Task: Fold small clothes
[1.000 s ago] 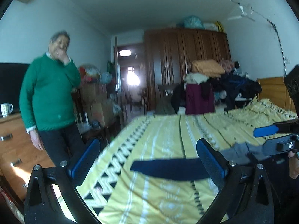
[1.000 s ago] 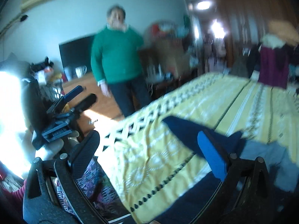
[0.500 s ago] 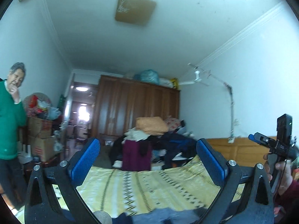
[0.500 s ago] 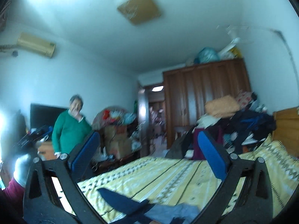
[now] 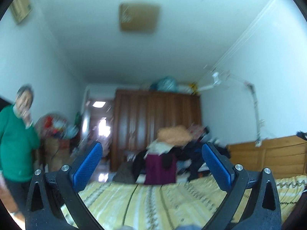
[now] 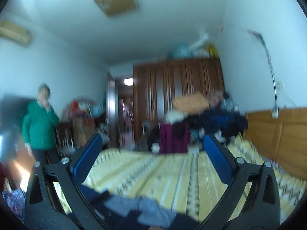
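A: Eyes on the garment point(image 6: 138, 209) — a crumpled navy and grey-blue piece, bottom centre of the right wrist view, lying on the yellow patterned bedspread point(image 6: 172, 172). It's blurred, so I can't name what kind of clothing it is.

B: And the right gripper point(image 6: 151, 153)?

A: Spread wide, blue pads well apart, nothing between them. It sits above the garment; no contact that I can make out.

B: Left wrist view?

A: Only a sliver of the garment point(image 5: 189, 227) at the very bottom edge, centre. The left gripper point(image 5: 152, 162) is splayed wide too, empty, aimed across the bedspread point(image 5: 153, 201) toward the far end of the room.

B: What's back there?

A: A heap of clothes point(image 6: 191, 118) in mid-frame, orange bundle on top, a maroon piece hanging in front. Behind it, a dark wooden wardrobe point(image 6: 178, 88) with bags on top.

B: Anyone else around?

A: A person in a green sweater point(image 6: 39, 126) stands at the left of the frame, hand raised to the face. Wooden headboard point(image 6: 276, 134) on the right, square ceiling light point(image 6: 115, 0) at top.
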Demonstrator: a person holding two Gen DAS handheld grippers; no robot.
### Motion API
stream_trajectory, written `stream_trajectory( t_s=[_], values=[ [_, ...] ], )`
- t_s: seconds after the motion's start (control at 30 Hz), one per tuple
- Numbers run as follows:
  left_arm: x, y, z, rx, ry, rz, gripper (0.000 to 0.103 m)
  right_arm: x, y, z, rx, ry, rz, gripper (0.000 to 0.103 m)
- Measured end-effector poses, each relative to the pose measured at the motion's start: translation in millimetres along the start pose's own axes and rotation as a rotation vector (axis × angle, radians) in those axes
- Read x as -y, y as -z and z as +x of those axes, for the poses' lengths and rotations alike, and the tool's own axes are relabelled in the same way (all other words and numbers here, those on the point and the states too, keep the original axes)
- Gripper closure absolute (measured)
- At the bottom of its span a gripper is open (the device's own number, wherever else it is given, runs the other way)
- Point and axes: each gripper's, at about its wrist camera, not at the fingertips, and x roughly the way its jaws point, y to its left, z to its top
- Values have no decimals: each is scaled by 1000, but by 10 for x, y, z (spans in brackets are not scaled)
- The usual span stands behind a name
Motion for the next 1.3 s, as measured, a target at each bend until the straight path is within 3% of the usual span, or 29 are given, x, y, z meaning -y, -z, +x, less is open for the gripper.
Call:
stream_trajectory(
  t_s=[0.07, 0.17, 0.27, 0.33, 0.53, 0.6, 0.67, 0.8, 0.87, 1.0, 1.03, 1.07, 1.1, 1.13, 1.17, 1.3],
  values=[
    [-258, 363, 216, -125, -76, -38, 0, -184, 546, 380, -149, 6, -42, 0],
    [-891, 1204, 611, -344, -216, -104, 0, -459, 1217, 775, -299, -18, -54, 0],
    [-1535, 2051, 926, -532, -332, -177, 0, -702, 1870, 1156, -434, -56, -17, 0],
    [-1928, 2778, 1138, -648, -380, -250, 0, -636, 2111, 1225, -494, -75, 17, 0],
    [-2960, 4588, 1524, -872, -389, -482, 3, -751, 2506, 1610, -639, -98, 39, 0],
    [-3278, 5131, 1645, -915, -402, -561, 11, -802, 2630, 1783, -682, -101, 48, 0],
    [-3426, 5546, 1819, -948, -383, -598, 31, -863, 2728, 1944, -714, -113, 63, 0],
    [-3537, 5904, 2159, -977, -346, -574, 39, -1035, 2918, 2184, -745, -142, 54, 0],
    [-3721, 6151, 2371, -993, -374, -590, 41, -1107, 2978, 2265, -760, -160, 48, 0],
    [-3877, 6286, 2640, -979, -400, -583, 44, -1221, 3105, 2341, -786, -193, 49, 1],
    [-3885, 6295, 2706, -982, -402, -573, 52, -1218, 3118, 2349, -790, -199, 56, 2],
    [-3870, 6291, 2770, -987, -400, -559, 74, -1196, 3121, 2353, -791, -206, 70, 8],
    [-3839, 6249, 2801, -987, -384, -552, 89, -1154, 3119, 2358, -793, -213, 89, 12],
    [-3749, 6177, 2854, -976, -360, -540, 100, -1103, 3126, 2368, -797, -217, 108, 22],
    [-3608, 6069, 2925, -956, -318, -517, 100, -1027, 3133, 2374, -800, -219, 135, 29],
    [-2334, 5212, 3169, -805, 29, -421, 99, -613, 3165, 2320, -809, -199, 278, 38]
  ],
)
